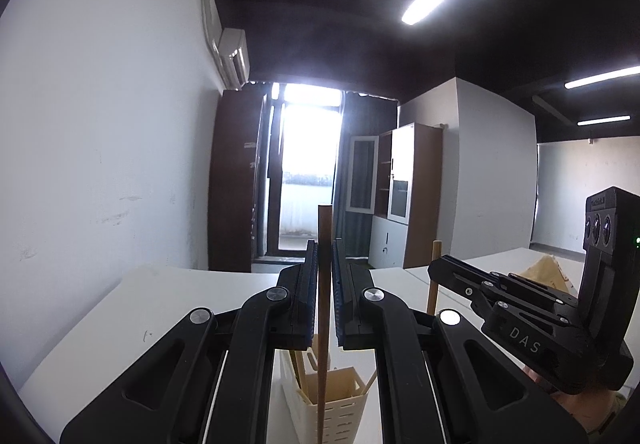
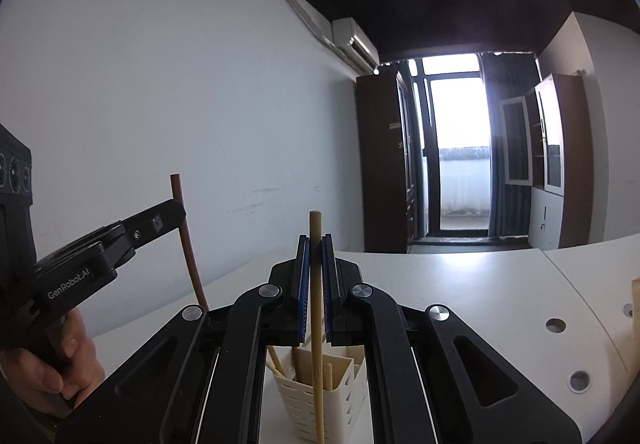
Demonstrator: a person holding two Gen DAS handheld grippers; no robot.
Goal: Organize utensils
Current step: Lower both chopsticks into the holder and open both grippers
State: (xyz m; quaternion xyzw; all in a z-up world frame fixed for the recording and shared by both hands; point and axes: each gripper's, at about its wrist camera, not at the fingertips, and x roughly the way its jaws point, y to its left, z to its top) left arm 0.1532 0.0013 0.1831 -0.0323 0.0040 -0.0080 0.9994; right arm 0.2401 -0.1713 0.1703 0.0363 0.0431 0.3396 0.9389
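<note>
Two black hand-held grippers hang side by side above a white table (image 1: 120, 308), both pointing level toward the bright balcony door (image 1: 308, 164) at the far end of the room.

The left gripper (image 1: 325, 264) has its blue-lined jaws pinched tight on a dark reddish-brown wooden chopstick (image 1: 324, 228). The stick stands upright between the pads, its blunt top poking above the fingertips, its lower length running down past the jaws in front of a cream slotted plastic utensil holder (image 1: 336, 408) that stands on the table directly beneath. Whether its tip reaches inside the holder I cannot tell from the left wrist view. From the right wrist view the same dark stick (image 2: 186, 240) shows at the left gripper's tip, well clear of the tabletop.

The right gripper (image 2: 316, 256) is clamped just as tightly on a pale bamboo chopstick (image 2: 316, 284), also held upright, top end above the pads and the shaft dropping down in front of the same cream holder (image 2: 304, 404). Several more light wooden chopsticks (image 2: 276, 360) lean inside the holder's compartments.

A bare hand (image 2: 52, 364) wraps the left gripper's handle. At the table's right edge a light wooden box (image 2: 635, 308) stands near two round holes in the tabletop.
</note>
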